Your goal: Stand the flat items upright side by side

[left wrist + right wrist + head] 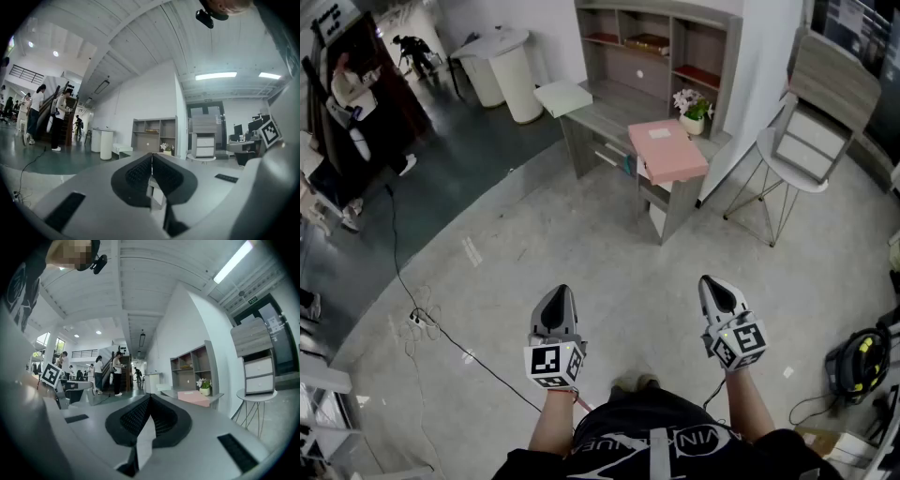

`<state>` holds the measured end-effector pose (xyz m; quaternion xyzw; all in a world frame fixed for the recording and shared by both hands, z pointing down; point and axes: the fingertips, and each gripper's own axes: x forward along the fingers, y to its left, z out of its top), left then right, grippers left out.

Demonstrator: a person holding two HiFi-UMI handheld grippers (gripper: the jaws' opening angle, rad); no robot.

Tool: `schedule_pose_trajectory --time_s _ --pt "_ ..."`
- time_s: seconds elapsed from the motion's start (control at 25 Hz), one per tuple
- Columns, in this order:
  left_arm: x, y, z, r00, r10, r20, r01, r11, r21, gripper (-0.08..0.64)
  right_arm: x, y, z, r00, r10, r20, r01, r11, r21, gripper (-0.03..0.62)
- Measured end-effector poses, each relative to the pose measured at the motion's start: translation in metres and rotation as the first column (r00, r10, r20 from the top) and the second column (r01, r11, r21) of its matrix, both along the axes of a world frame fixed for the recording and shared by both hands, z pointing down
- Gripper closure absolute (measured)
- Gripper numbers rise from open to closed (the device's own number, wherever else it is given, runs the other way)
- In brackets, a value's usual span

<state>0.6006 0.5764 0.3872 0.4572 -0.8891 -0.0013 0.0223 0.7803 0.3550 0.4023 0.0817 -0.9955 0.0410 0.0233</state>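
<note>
Both grippers were held level over the pale speckled floor [609, 253], in front of the person's torso. The left gripper [560, 292] had its jaws pressed together with nothing between the black ribbed pads. The right gripper [710, 281] was likewise closed and empty; its own view showed the pads meeting in one line.

The task items were well apart from both grippers, ahead of them on the grey wooden desk with a shelf unit [605, 120]. We noted a flat pink rectangular item [667, 150] lying flat at the desk's right end, its near corner overhanging the front edge. It lay ahead of the right gripper's tip and a little to the left of it. A flat pale-white rectangular item [563, 97] lay flat at the desk's left end, overhanging that corner, far ahead of the left gripper.

A small white pot of pale flowers [693, 110] stood at the back right corner, just behind the pink item. To the right of the desk stood a white round wire-legged table [787, 173] carrying a grey drawer unit [818, 111].
</note>
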Motion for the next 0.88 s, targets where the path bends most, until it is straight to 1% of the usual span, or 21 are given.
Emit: schedule_pose_trajectory --time_s 0.24,0.48,0.64,0.8,0.88 --pt "0.002 0.001 -0.001 1.0 -0.014 -0.003 0.014 1.0 0.003 0.557 0.002 0.0 0.001 1.0 -0.014 0.0 0.014 1.0 0.002 0.583" --pt "0.002 -0.006 -0.004 0.999 -0.036 -0.005 0.036 0.999 0.018 0.557 0.003 -0.013 -0.002 1.0 -0.027 0.005 0.027 1.0 0.011 0.583" --pt "0.006 -0.006 -0.003 0.998 -0.054 -0.012 0.054 0.998 0.043 0.555 0.012 -0.027 0.003 1.0 0.007 0.02 -0.007 1.0 -0.009 0.582" --pt "0.011 -0.007 0.011 0.997 -0.075 -0.027 0.076 0.997 0.029 0.553 0.027 -0.04 0.016 0.999 0.043 0.015 -0.042 0.998 -0.047 0.519" --pt "0.012 -0.013 0.018 0.996 -0.074 -0.051 0.075 0.997 0.026 0.531 0.036 -0.047 0.027 0.999 0.054 0.001 -0.053 0.995 -0.082 0.481"
